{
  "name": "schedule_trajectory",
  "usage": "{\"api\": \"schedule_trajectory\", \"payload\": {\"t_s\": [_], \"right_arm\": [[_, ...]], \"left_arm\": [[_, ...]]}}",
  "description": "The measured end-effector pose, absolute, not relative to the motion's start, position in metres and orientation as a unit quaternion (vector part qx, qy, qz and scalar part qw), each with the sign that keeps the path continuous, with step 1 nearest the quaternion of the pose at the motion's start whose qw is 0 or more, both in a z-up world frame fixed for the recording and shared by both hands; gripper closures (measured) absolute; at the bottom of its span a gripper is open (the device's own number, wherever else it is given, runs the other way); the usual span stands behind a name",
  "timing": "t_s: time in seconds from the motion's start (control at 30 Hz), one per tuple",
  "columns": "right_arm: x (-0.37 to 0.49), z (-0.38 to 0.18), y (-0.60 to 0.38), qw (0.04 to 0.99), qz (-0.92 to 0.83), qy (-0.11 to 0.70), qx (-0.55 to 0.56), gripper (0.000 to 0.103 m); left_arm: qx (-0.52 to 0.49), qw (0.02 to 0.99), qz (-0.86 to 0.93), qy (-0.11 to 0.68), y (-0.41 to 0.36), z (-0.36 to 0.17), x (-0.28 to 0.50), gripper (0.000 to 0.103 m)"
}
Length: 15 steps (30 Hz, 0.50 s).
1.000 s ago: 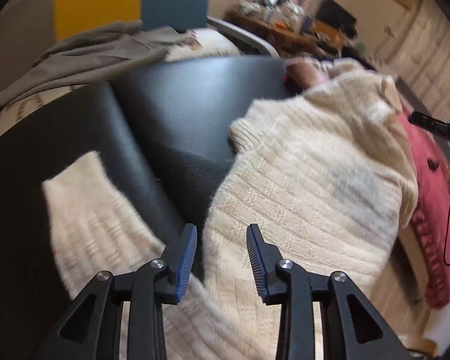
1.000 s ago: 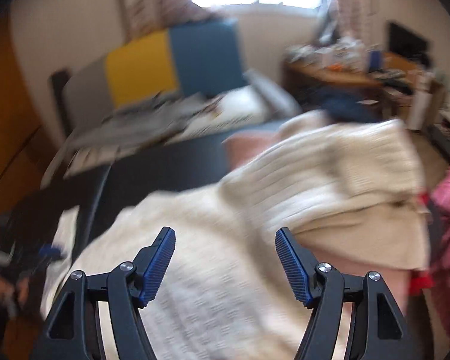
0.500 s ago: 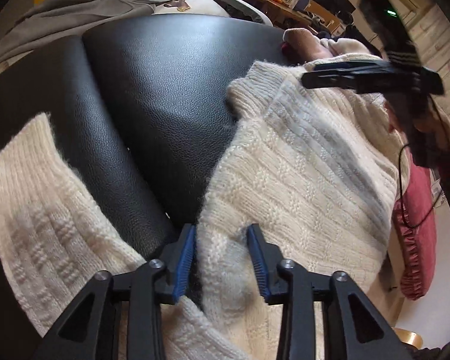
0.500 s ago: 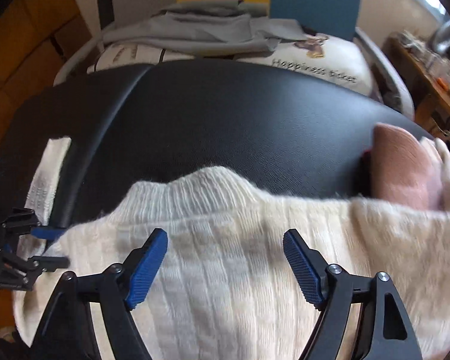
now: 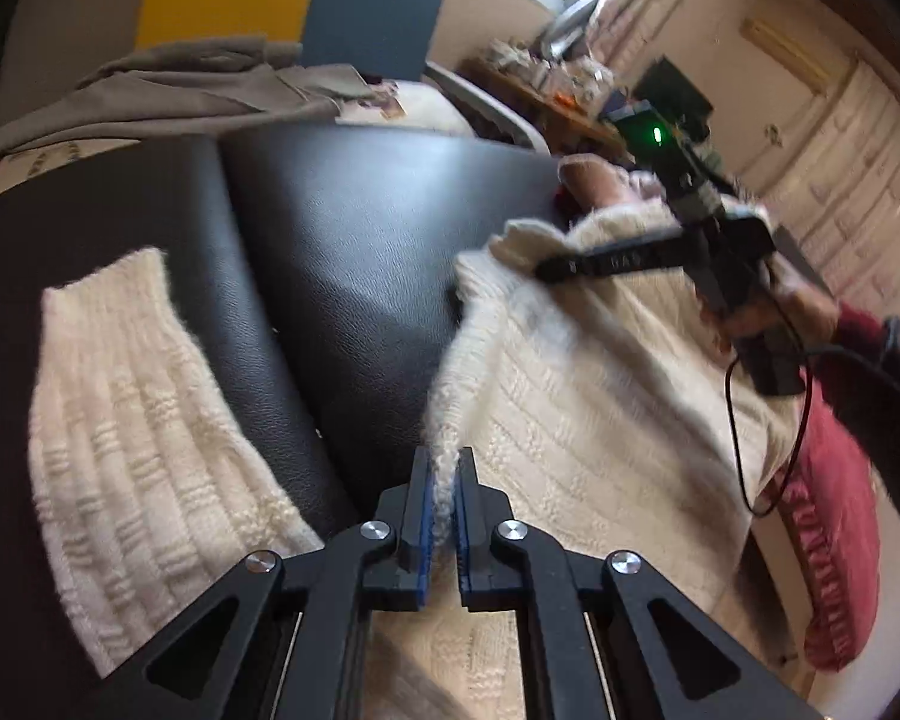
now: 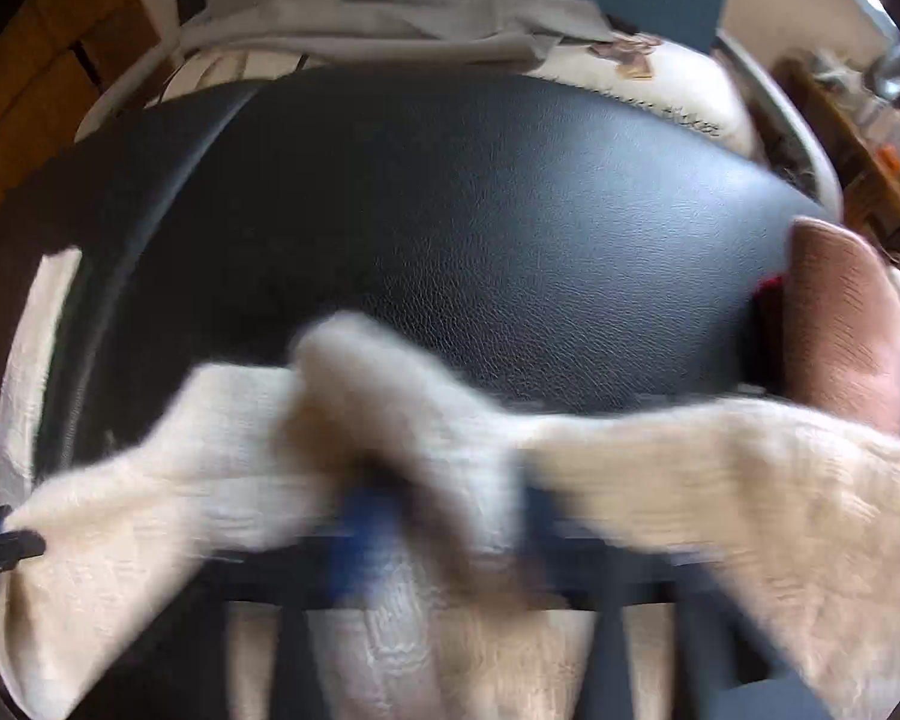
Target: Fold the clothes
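Observation:
A cream knit sweater (image 5: 600,420) lies across a black leather surface (image 5: 360,228), one sleeve (image 5: 120,396) spread to the left. My left gripper (image 5: 442,480) is shut on the sweater's left side edge. My right gripper (image 5: 546,270) shows in the left wrist view, its fingers at the sweater's collar. In the right wrist view the sweater (image 6: 750,510) bunches over my blurred right gripper (image 6: 444,516); its blue pads appear to be closing on the collar, but the blur hides the grip.
A pink folded garment (image 6: 840,324) lies at the right end of the black surface (image 6: 450,210). A grey garment (image 5: 168,96) is draped over a white cushion behind. A red ruffled cushion (image 5: 834,546) hangs at the right. A cluttered desk (image 5: 546,84) stands in the background.
My left gripper has closed on the sweater's side edge. My right gripper dropped to the collar and its jaws narrowed; the collar now bunches over them.

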State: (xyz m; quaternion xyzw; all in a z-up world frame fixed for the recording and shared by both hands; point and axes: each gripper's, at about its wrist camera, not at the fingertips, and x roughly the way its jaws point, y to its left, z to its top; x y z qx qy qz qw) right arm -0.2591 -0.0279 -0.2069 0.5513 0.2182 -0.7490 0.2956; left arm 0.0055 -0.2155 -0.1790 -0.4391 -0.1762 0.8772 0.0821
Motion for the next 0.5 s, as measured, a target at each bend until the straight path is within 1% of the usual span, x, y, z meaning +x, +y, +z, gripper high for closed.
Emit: {"api": "schedule_trajectory", "payload": {"t_s": [0.1, 0.2, 0.3, 0.33, 0.43, 0.5], "right_arm": [[-0.24, -0.19, -0.026, 0.291, -0.766, 0.221, 0.528, 0.085], [-0.22, -0.148, -0.024, 0.3, -0.797, 0.187, 0.49, 0.085], [-0.194, -0.09, -0.023, 0.308, -0.833, 0.152, 0.433, 0.085], [-0.183, -0.069, -0.023, 0.31, -0.846, 0.14, 0.411, 0.085], [-0.148, -0.009, -0.009, 0.305, -0.883, 0.096, 0.345, 0.086], [-0.129, 0.026, 0.005, 0.309, -0.898, 0.053, 0.31, 0.087]], "left_arm": [[-0.412, 0.067, 0.886, -0.2, -0.226, -0.162, 0.025, 0.098], [-0.385, 0.052, 0.898, -0.208, -0.235, -0.14, 0.049, 0.099], [-0.344, 0.032, 0.916, -0.203, -0.252, -0.103, 0.075, 0.099], [-0.326, 0.023, 0.924, -0.2, -0.257, -0.09, 0.083, 0.103], [-0.255, -0.008, 0.948, -0.188, -0.276, -0.036, 0.11, 0.103], [-0.217, -0.014, 0.957, -0.192, -0.29, -0.003, 0.123, 0.103]]}}
